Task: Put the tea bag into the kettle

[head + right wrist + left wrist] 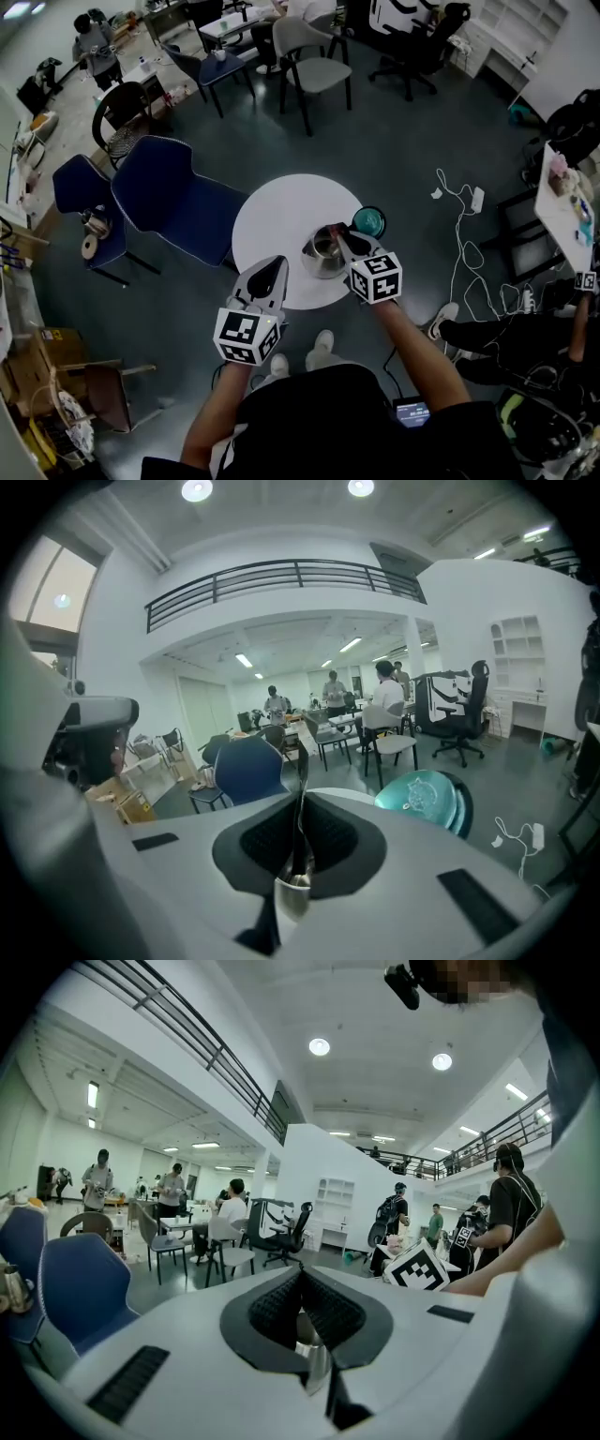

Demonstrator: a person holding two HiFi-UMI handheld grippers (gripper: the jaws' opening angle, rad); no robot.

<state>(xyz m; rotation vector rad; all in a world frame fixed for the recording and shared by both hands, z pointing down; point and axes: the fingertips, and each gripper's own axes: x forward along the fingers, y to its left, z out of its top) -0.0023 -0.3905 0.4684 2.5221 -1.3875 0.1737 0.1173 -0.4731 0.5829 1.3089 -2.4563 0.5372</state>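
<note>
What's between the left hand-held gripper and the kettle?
Only bare white table lies between the left hand-held gripper and the kettle. The head view shows this.

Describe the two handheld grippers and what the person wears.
Both the left gripper and right gripper have white shells tapering to the jaws, lined with black ribbed pads. Each carries a cube with black-and-white square markers. No cables show. The person wears a black top; no sleeves reach the forearms.
</note>
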